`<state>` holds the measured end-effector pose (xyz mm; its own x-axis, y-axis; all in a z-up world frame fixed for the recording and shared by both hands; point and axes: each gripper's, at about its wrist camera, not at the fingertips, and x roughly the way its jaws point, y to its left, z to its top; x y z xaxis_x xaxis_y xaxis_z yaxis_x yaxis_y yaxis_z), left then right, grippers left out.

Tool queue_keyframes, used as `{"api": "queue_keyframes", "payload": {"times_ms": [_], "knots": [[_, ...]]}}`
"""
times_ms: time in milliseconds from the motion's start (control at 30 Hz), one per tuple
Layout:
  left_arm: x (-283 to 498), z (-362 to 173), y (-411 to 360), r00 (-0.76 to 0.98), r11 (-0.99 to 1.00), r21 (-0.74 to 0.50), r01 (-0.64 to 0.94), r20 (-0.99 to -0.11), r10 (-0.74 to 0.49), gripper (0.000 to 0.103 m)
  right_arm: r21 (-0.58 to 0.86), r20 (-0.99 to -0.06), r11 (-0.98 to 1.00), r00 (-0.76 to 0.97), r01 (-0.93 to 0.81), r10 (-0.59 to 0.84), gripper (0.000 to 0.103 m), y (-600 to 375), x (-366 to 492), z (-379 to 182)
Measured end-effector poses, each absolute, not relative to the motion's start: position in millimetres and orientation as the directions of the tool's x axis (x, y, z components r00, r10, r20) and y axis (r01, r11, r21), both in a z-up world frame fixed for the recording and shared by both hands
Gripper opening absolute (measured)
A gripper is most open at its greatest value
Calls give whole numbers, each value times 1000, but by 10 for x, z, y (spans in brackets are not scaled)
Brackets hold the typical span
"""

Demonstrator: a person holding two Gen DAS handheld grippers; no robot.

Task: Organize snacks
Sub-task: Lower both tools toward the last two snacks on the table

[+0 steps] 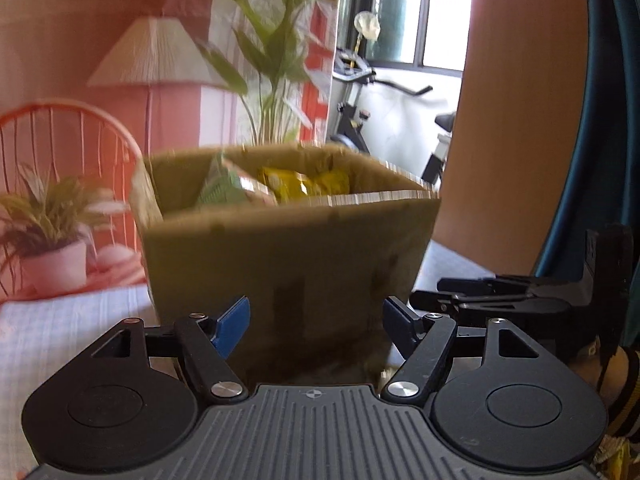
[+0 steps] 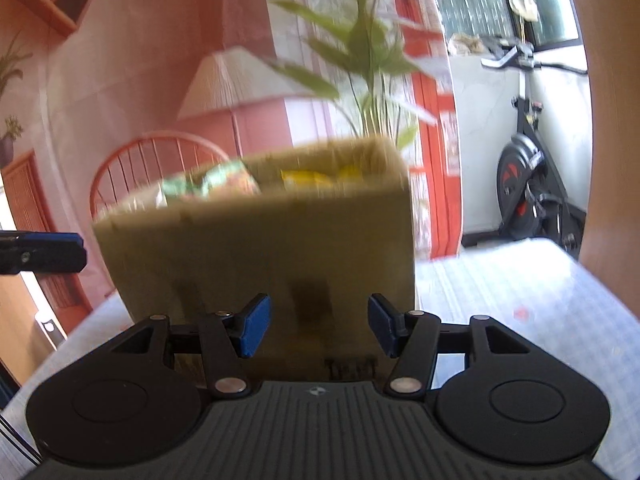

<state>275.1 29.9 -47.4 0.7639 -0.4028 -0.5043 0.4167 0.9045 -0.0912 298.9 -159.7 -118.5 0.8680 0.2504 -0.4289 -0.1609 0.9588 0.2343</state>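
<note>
Both grippers face an open cardboard box [image 1: 288, 248] that stands on a table covered with a pale checked cloth [image 1: 60, 332], and both are empty. The left gripper [image 1: 316, 326] has its blue pads [image 1: 232, 326] set wide apart with nothing between them, only the box's near wall beyond. The right gripper [image 2: 318, 326] also stands parted, a little less so, and grips nothing. The snacks are already in the box: a green packet [image 1: 220, 190] leans toward its left side and a yellow packet [image 1: 304, 184] lies beside it toward the back, both poking just above the rim — probably dropped in loosely, not stacked. In the left view the right gripper shows as a dark linkage at the right edge, just beside the box's corner; in the right view a blue pad of the left one juts in at the far left. With the two tools flanking the carton, the likely aim is either fetching more snacks or steadying the box, though no loose snack is clearly in view on the cloth.
</note>
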Motion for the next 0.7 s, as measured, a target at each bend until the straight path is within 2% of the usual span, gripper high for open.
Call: {"api": "queue_keyframes", "payload": {"times_ms": [400,700], "knots": [[2551,-1411,14,596,832,-151,534,-631,-497,76,198,-561,976,806,-89,188,57,-1509,2811,-1868],[2461,-1701,-27,517,810,-244,533,-664,-540,76,217,-587,975,793,-41,163,57,-1551,2730,-2109]]}}
